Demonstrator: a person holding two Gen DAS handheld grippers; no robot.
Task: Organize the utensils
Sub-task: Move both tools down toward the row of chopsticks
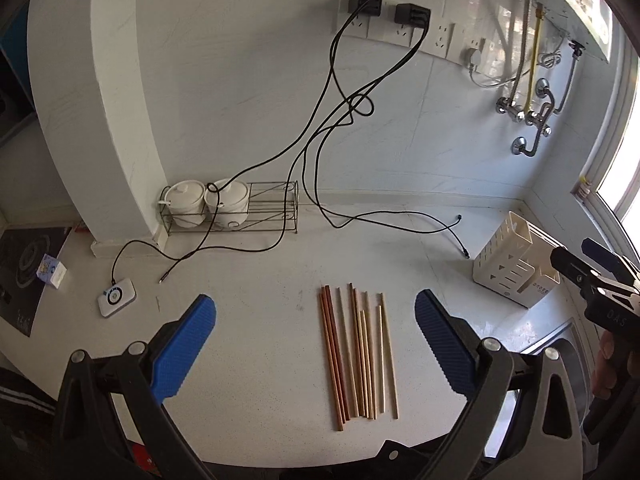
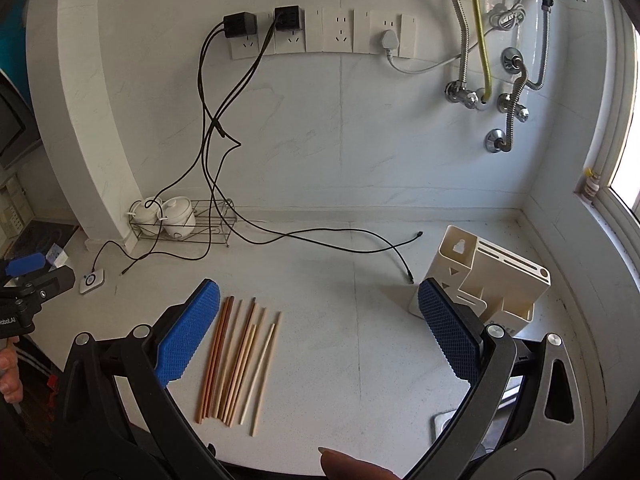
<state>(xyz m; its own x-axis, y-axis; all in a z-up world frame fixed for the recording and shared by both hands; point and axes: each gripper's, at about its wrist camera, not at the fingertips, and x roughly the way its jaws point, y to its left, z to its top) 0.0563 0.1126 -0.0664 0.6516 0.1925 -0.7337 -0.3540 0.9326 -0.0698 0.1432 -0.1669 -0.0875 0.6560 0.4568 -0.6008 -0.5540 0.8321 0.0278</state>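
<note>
Several wooden chopsticks lie side by side on the white counter, some reddish, some pale. They also show in the right wrist view. A cream utensil holder with compartments stands to their right, and also shows in the right wrist view. My left gripper is open and empty, held above the counter with the chopsticks between its blue pads. My right gripper is open and empty, between the chopsticks and the holder. The right gripper also shows at the right edge of the left wrist view.
Black cables hang from wall sockets and trail over the counter. A wire rack with two white lidded pots stands at the back left. A small white device lies at left by a stove top. Pipes and a window are at right.
</note>
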